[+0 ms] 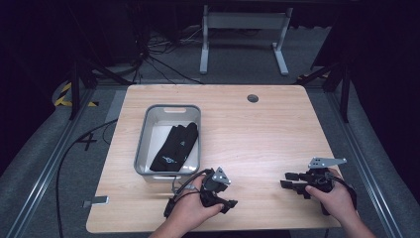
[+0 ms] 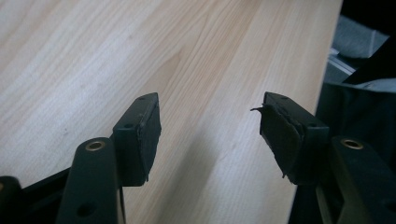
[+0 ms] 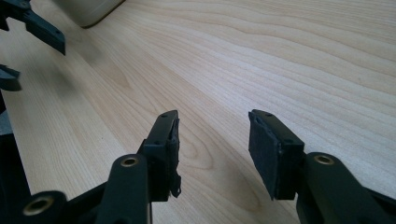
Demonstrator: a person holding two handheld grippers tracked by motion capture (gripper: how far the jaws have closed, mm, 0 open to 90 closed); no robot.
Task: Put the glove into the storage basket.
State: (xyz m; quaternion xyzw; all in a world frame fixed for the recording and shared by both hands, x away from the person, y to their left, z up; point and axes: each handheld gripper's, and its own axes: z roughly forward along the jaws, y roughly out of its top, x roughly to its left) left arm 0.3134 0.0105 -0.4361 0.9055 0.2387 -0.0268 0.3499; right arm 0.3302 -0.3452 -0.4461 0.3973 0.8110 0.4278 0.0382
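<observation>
Here is the black glove (image 1: 176, 144), lying inside the grey bin (image 1: 141, 144) toward the left of the wooden table (image 1: 257, 134). It lies stretched along the bin's right half, fingers toward the far end, a small pale logo on its cuff near the front wall. To the left of the glove, the bin's floor shows pale and bare.

Just in front of the bin's near right corner sits the left gripper (image 1: 229, 202), held in the person's left hand (image 1: 190, 208) low over the table, close to the near edge. Its jaws stand wide apart with nothing between them; in the left gripper view only bare wood grain shows between the two black pads (image 2: 144, 135), and the table's edge runs just past the right one. A cable loops from this gripper back toward the bin's front wall.

Farther right of the bin, well apart from it, the right gripper (image 1: 292, 181) rests in the right hand (image 1: 334, 198), its jaws pointing left toward the bin's side of the table. They are parted too, and empty: the right gripper view has plain wood between its pads (image 3: 264, 149). A grey three-cornered plate (image 1: 324, 162) rides on top of it. At the top left of that view a pale corner of the bin (image 3: 91, 11) peeks in, with the left gripper's black jaws beside it.

Beyond the bin, near the table's far edge, sits a small round grommet (image 1: 252, 98).
</observation>
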